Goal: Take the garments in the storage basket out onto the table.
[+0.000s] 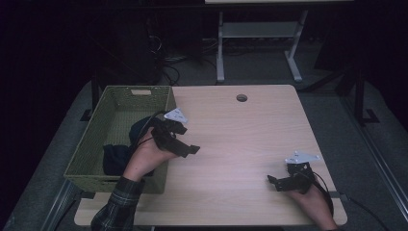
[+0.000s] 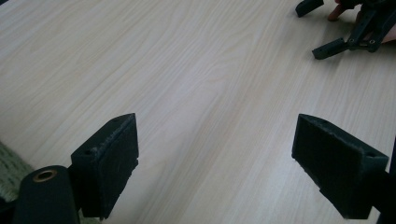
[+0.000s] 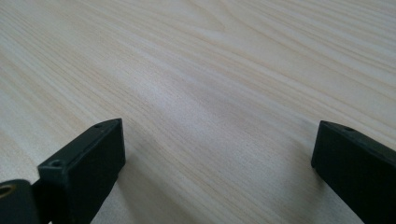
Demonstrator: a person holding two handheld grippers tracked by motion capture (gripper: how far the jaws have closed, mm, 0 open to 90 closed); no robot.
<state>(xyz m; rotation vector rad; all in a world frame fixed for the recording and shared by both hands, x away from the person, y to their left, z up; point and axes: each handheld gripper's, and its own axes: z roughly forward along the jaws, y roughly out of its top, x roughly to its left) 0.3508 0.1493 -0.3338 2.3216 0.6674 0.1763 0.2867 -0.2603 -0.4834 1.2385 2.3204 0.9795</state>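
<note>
Both claws are spread wide and carry nothing. From above, the left gripper hangs just past the right-hand wall of the green basket, its jaws pointing out over the bare table. The right gripper sits low near the table's front right corner, well apart from the basket. In the left gripper view, both black pads stand far from each other with wood grain between them, and the right gripper shows in the far upper corner. The right gripper view tells the same story (pads parted, plain wood beneath).

What seems to be in hand is the dark cloth bunched in the basket, lying against the near and right side, partly behind the person's left hand. I can't make out from here whether it is one piece or several.

To do this well, I'd judge the left claw should turn back over the rim and come down from above, not sideways, since the woven wall would catch a jaw. Keep the jaws wide until a raised fold sits between them (soft cloth slips from a shallow pinch), then close firmly and lift straight up to clear the rim. The right claw could wait, ready to steady the basket should it slide.
</note>
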